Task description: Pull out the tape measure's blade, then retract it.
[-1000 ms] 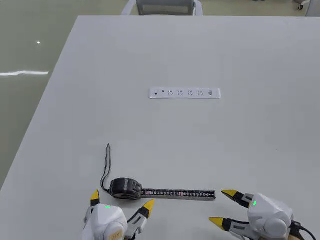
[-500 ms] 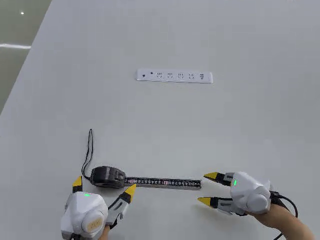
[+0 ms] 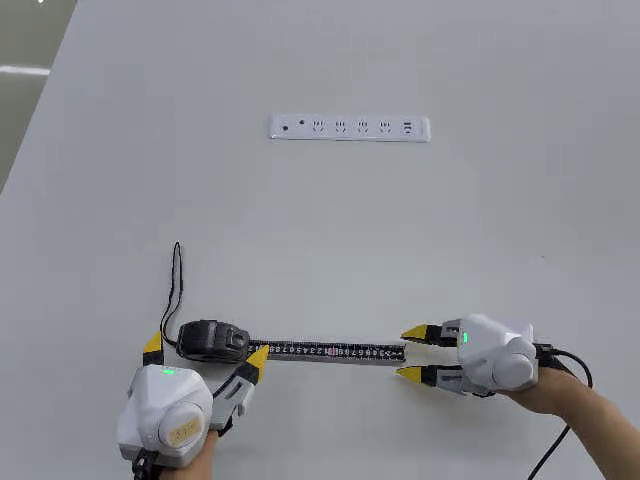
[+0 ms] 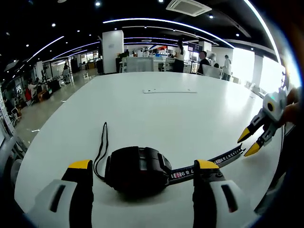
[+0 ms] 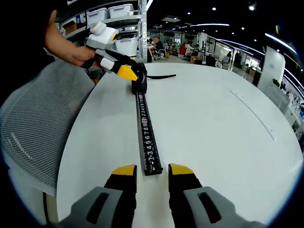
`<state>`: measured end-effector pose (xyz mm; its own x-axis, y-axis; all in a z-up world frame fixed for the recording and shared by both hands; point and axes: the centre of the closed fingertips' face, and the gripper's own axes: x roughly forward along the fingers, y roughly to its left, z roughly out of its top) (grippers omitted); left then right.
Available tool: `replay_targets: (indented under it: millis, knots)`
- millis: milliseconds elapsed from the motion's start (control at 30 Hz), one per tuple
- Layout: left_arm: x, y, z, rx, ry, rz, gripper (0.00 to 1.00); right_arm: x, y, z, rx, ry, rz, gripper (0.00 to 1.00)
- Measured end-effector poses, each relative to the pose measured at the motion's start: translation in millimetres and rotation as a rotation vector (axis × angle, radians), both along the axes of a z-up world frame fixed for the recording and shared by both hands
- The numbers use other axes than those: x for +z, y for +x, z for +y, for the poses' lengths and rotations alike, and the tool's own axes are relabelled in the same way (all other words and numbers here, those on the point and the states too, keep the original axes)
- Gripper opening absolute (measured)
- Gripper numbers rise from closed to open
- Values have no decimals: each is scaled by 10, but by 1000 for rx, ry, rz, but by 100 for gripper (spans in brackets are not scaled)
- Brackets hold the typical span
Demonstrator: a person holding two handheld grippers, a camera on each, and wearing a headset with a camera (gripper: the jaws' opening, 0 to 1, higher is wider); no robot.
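A broad white worktop (image 3: 470, 230) is seen in an open office lit by ceiling strip lights (image 4: 166, 21). A white power strip (image 3: 349, 127) lies well beyond the fingers. The black tape measure case (image 3: 212, 340) is flanked, untouched, by the left gripper's (image 3: 205, 350) wide-spread fingers. Its drawn-out numbered blade (image 3: 330, 351) ends between the right gripper's (image 3: 410, 353) narrowly parted fingers, unclamped.

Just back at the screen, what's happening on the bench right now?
A person is working a tape measure on the white table with two handheld grippers. The left gripper is open, its fingers straddling the black case with gaps on both sides. The blade lies partly pulled out toward the right gripper, which is open with the blade's tip between its fingertips, not clamped.
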<state>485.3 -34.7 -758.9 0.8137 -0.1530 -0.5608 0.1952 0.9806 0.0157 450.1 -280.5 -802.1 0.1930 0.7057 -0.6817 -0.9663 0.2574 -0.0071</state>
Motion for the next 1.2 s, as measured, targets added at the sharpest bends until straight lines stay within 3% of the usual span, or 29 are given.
replay_targets:
  millis: [333, 667, 833, 1200]
  knots:
    - [-50, 2, -2, 16, -5, 12, 83, -95, -31, -2, 53, -5, 14, 14]
    - [-96, 34, -16, 66, -8, 9, 78, -89, -20, -13, 53, -12, 1, 13]
    - [-86, 68, -4, 94, -41, 2, 74, -90, -14, -11, 56, -17, 1, 13]
    - [-228, 62, 132, 200, -98, 53, 67, -81, -15, -6, 60, -19, 1, 13]
